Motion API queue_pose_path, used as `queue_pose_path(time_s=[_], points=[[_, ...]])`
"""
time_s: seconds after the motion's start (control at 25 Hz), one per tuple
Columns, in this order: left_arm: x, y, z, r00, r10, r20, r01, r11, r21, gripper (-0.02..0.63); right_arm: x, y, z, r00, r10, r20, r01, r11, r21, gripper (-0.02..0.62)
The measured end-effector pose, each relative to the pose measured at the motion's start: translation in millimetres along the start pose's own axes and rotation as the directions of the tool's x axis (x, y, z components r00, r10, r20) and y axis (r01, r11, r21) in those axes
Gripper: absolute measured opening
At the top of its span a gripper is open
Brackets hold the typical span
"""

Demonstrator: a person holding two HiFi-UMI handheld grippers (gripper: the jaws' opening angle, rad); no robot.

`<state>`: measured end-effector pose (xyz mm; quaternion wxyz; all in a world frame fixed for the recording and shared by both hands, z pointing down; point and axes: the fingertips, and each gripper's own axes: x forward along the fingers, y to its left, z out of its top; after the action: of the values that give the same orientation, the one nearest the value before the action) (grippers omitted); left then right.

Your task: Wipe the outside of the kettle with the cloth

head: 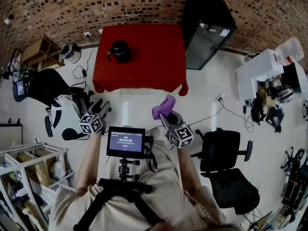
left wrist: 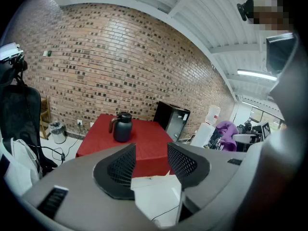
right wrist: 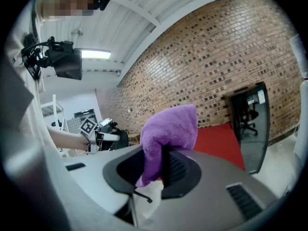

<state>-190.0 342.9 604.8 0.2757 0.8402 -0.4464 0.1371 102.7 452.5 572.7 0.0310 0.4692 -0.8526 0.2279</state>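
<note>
1. So the right tool (right wrist: 161,166) is clamped on the purple cloth (right wrist: 171,129).
2. Then the left tool (left wrist: 151,160) hangs open, empty.
3. And the kettle (head: 120,51) sits on the red bench (head: 154,57), well ahead of both.

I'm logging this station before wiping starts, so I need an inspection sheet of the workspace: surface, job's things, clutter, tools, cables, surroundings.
Surface: red table, holding only the kettle.
Job's things: dark kettle upright, left of the table's middle; purple cloth in the right tool.
Clutter: nothing seen on the table.
Tools: left tool open, empty; right tool shut on the cloth; both short of the table.
Cables: cables trail on the floor beside the table.
Surroundings: brick wall, black cabinet, office chair.
</note>
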Motion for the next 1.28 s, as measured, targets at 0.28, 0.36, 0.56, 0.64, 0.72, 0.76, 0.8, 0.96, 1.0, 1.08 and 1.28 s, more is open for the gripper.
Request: queue_pose_path(time_s=[0.28,0.36,0.56,0.64,0.72,0.76,0.8,0.96,1.0,1.08,1.28], points=[[8.0,-4.4,-9.3,1.0,-0.006,-0.009,0.006,1.0,0.002,0.199,5.9,-11.0,-1.9,1.0,0.005,-0.023,-0.005,1.0,-0.01,0.094],[17.3,7.6,-4.3,1.0,-0.009,-0.016,0.009,1.0,0.005,0.199,17.8,-14.4,1.2,1.0,0.0,-0.022,-0.001,1.0,-0.007,0.094],[69.6,50.6,31.0,0.998,-0.035,-0.043,0.035,0.999,0.015,0.199,68.0,-34.6,21.4,0.999,-0.034,-0.031,0.034,0.999,0.008,0.094],[90.2,65.0,46.0,0.997,-0.05,-0.052,0.051,0.998,0.025,0.199,85.4,-41.6,29.5,0.998,-0.055,-0.027,0.056,0.998,0.025,0.094],[111.5,77.0,60.7,0.995,-0.07,-0.069,0.073,0.996,0.045,0.199,102.4,-47.0,38.5,0.997,-0.074,-0.022,0.074,0.996,0.038,0.094],[122.9,82.7,67.8,0.994,-0.081,-0.08,0.086,0.995,0.059,0.199,112.0,-50.1,43.0,0.997,-0.08,-0.02,0.081,0.996,0.04,0.094],[134.8,88.9,74.7,0.992,-0.092,-0.091,0.098,0.992,0.073,0.199,123.0,-53.8,47.4,0.996,-0.086,-0.018,0.087,0.995,0.038,0.094],[179.1,116.9,95.1,0.982,-0.127,-0.137,0.142,0.984,0.108,0.199,170.0,-69.5,62.3,0.994,-0.11,-0.022,0.111,0.993,0.032,0.094],[188.6,123.0,98.3,0.98,-0.135,-0.148,0.153,0.982,0.114,0.199,179.5,-73.0,66.5,0.993,-0.12,-0.022,0.121,0.992,0.032,0.094],[205.7,133.2,103.2,0.973,-0.153,-0.174,0.177,0.976,0.127,0.199,195.7,-79.1,73.4,0.989,-0.145,-0.015,0.145,0.989,0.04,0.094],[246.9,157.3,101.1,0.948,-0.168,-0.272,0.229,0.95,0.211,0.199,228.0,-88.9,80.8,0.981,-0.194,0.006,0.193,0.979,0.067,0.094]])
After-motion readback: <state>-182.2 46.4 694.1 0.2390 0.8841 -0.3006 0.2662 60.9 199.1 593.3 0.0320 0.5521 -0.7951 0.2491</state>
